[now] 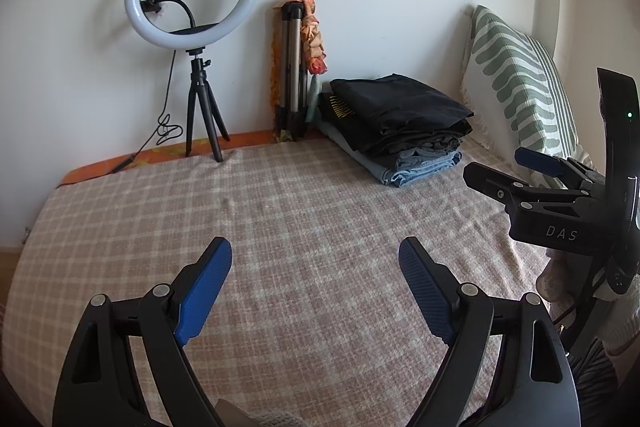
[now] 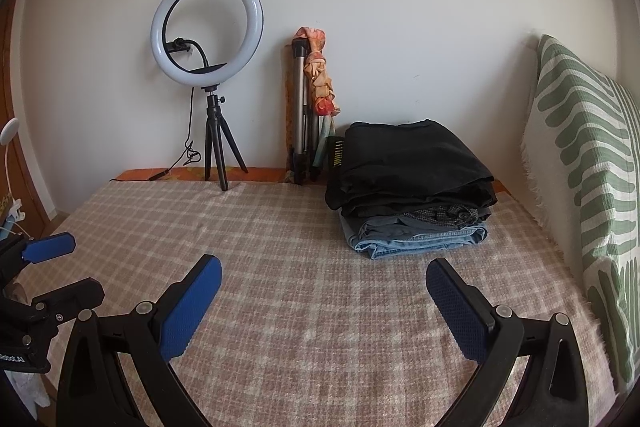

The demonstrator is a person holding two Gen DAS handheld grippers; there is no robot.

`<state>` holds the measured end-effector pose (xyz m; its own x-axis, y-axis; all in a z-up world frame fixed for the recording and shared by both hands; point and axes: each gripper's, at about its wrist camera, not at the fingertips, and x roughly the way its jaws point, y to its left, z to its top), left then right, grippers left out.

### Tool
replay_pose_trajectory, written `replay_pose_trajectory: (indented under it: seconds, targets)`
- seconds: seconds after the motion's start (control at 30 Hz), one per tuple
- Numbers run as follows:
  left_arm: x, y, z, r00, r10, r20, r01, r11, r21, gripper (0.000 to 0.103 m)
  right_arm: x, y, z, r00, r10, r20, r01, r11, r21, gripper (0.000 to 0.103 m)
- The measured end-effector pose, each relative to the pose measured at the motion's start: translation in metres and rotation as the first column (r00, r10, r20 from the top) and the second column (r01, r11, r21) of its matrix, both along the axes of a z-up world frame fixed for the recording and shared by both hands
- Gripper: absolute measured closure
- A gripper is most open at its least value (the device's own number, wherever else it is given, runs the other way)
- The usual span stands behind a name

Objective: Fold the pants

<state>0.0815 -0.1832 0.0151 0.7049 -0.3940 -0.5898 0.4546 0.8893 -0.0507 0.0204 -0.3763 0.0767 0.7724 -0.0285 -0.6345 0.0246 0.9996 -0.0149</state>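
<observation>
Here, folded pants stack (image 2: pixel 412 187) lying flat, folds facing near, both grippers' jaws wide, empty.

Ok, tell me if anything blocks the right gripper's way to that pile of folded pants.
Nothing visible does. Only bare checked blanket lies between the open right gripper and the pile of folded pants. The patterned pillow stands off to the right.

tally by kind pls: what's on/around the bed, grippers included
Grippers: 2 (left gripper, right gripper, both open, holding nothing)
Stack of folded clothes: 1 (black on top, denim at bottom; item count unclear)
Ring light on small tripod: 1
Folded tripod with cloth draped on it: 1
Green-patterned pillow: 1
Checked bed cover: 1
Total: 7
</observation>
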Motion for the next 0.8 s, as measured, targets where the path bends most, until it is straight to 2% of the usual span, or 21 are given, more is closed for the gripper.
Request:
replay_pose_trajectory:
  seconds: [0.8]
  targets:
    - [-0.0006, -0.0007, -0.0029, 1.0, 0.015, 0.012, -0.015, 1.0, 0.008, 0.017, 0.0001, 0.0017, -0.0016, 1.0, 0.003, -0.004, -0.003, 1.0, 0.002, 0.0]
